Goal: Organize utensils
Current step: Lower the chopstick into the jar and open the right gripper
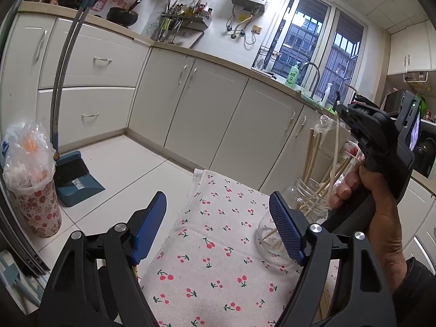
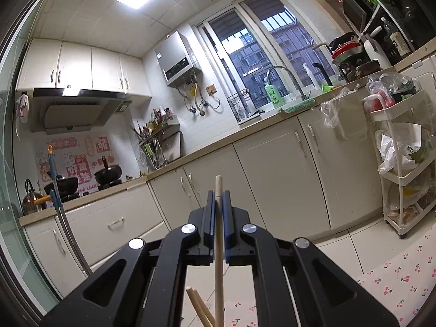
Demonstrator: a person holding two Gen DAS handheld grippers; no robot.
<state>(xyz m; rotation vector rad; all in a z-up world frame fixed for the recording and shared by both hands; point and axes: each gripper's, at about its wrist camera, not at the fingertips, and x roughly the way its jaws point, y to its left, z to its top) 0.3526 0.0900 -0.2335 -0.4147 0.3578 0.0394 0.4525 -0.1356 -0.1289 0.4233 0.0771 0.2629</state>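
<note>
The right gripper (image 2: pixel 218 207) has its fingers clamped on an upright chopstick (image 2: pixel 218 245). The left gripper (image 1: pixel 218 229) fingers stand apart, the glass jar (image 1: pixel 310 199) just right of them.

One glass jar (image 1: pixel 310 204), several chopsticks (image 1: pixel 313 152) inside, one cherry-print cloth (image 1: pixel 218 245), two grippers (image 1: pixel 218 229) (image 2: pixel 218 199)

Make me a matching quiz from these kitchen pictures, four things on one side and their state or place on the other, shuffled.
Things:
1. left gripper
2. right gripper
3. glass jar
4. dustpan

States or places:
A. on the floor beside the bin
B. open, nothing between its pads
C. shut on a chopstick
D. on the cherry cloth, holding chopsticks

Pairs: 1-B, 2-C, 3-D, 4-A
</note>
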